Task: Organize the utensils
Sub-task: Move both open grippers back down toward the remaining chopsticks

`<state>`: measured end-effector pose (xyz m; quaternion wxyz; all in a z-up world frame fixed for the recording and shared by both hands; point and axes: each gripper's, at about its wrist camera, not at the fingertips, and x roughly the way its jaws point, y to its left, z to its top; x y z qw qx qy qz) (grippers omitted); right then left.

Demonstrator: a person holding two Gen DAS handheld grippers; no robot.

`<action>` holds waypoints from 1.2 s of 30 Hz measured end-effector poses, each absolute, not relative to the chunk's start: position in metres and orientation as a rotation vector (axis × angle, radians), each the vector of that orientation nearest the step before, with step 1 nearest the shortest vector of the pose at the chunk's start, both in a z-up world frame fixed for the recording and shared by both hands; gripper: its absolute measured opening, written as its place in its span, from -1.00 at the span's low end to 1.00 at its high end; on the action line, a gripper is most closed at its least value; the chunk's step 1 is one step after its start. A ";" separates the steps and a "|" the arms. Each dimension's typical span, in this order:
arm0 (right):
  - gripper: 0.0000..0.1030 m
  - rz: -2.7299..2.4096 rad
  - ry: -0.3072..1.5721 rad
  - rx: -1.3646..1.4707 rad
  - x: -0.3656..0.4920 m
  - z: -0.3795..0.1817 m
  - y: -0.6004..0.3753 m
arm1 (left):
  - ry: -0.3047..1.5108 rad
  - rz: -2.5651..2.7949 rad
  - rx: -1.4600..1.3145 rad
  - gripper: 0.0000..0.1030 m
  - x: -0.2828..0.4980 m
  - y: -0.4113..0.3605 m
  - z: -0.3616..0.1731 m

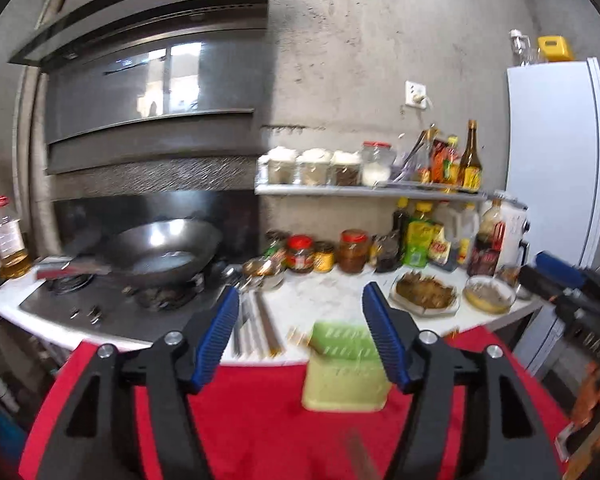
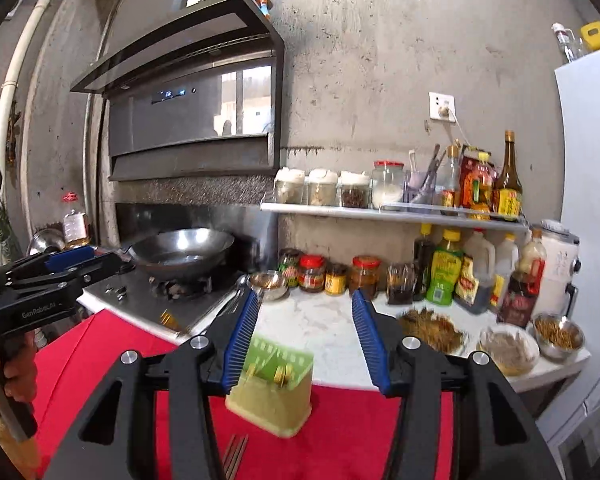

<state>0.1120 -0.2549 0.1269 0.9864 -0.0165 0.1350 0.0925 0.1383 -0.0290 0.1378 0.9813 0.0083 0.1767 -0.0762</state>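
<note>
Both jaws spread wide, gripping nothing — left gripper (image 1: 300,320) and right gripper (image 2: 305,332) above green utensil holder (image 2: 274,388) on red cloth (image 2: 340,432) — chopsticks (image 1: 260,326) on tabletop (image 1: 320,300).

Both wrist views face the back wall across the counter (image 1: 332,300), close over the red cloth (image 2: 340,432). Both share the wok (image 1: 160,252) and utensil holder (image 2: 274,384).
</note>
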 end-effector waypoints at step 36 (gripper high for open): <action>-0.69 0.279 0.799 -0.025 0.043 -0.103 -0.187 | 0.848 -0.067 0.041 0.27 0.061 0.031 -0.081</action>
